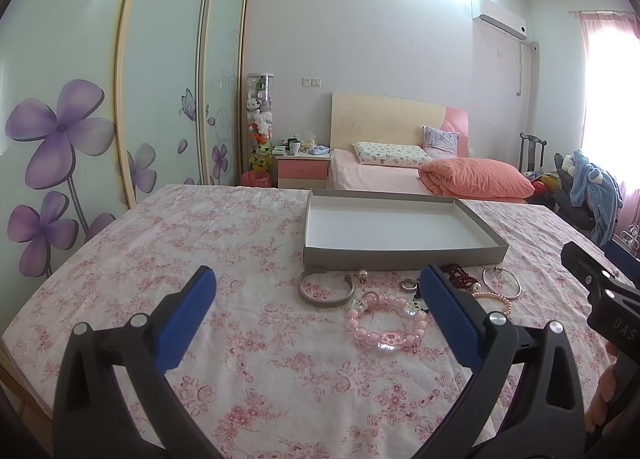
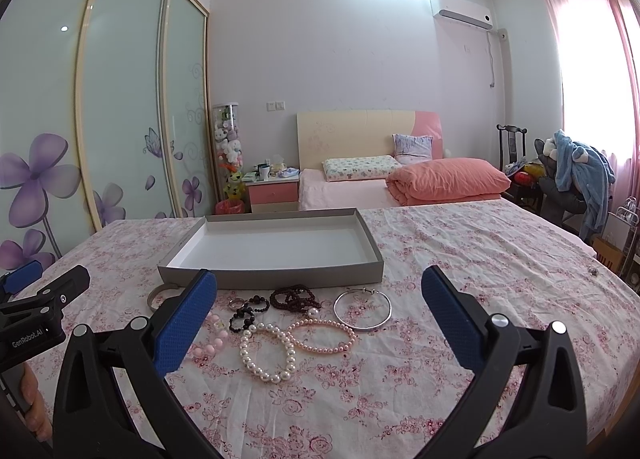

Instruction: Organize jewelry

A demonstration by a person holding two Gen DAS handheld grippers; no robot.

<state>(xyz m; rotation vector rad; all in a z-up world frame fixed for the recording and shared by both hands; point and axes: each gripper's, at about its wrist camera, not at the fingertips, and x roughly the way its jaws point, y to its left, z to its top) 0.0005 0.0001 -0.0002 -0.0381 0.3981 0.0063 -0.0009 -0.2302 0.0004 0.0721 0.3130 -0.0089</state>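
Note:
A shallow grey box (image 1: 400,259) with a white inside stands on the floral tablecloth; it also shows in the right wrist view (image 2: 272,277). Jewelry lies in front of it: a silver cuff (image 1: 326,301), a pink bead bracelet (image 1: 386,323), a ring (image 1: 408,285), dark red beads (image 2: 294,297), black beads (image 2: 250,313), a white pearl bracelet (image 2: 266,353), a pink pearl bracelet (image 2: 324,335) and a silver bangle (image 2: 362,311). My left gripper (image 1: 316,315) is open above the cuff and pink bracelet. My right gripper (image 2: 318,315) is open above the pearls.
The table is covered by a pink floral cloth (image 2: 480,259). Behind it are a bed (image 1: 400,175) with an orange quilt, a nightstand (image 1: 302,169), wardrobe doors (image 1: 160,79) at left and a chair with clothes (image 2: 576,179) at right.

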